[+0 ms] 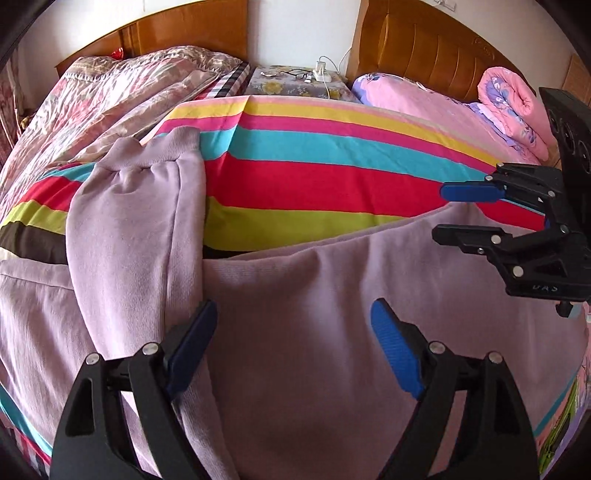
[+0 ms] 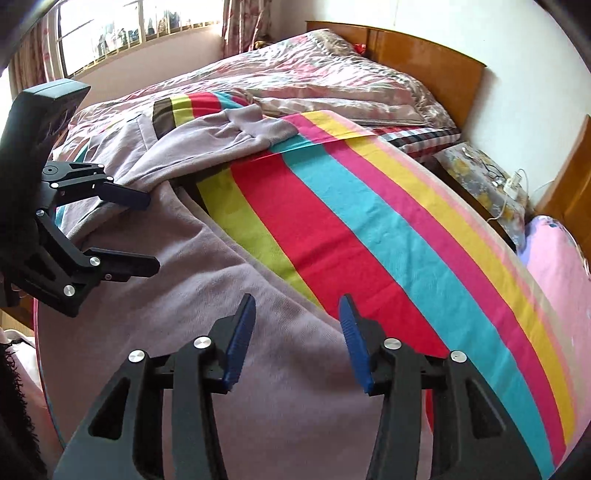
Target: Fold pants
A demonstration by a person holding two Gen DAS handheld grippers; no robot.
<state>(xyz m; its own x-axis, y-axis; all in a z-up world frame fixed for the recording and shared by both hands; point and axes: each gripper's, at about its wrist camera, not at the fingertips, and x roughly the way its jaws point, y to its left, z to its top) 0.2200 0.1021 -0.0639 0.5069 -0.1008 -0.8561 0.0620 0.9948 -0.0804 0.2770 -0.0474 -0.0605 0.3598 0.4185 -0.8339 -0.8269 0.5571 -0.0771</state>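
Observation:
Lilac sweatpants lie spread across a bed's rainbow-striped sheet. One leg is folded back over the rest, and its ribbed cuff points toward the headboard. My left gripper hovers over the cloth beside that folded leg, open, with nothing between its blue pads. My right gripper comes in from the right over the pants' upper edge. In the right wrist view the right gripper stands open above the edge of the pants, gripping nothing. The left gripper shows at the left, wide open, and the cuff lies farther back.
A crumpled floral duvet lies at the far left of the bed. A rolled pink quilt sits at the far right. Between the wooden headboards stands a bedside table with glasses and a charger. A window lies beyond the bed.

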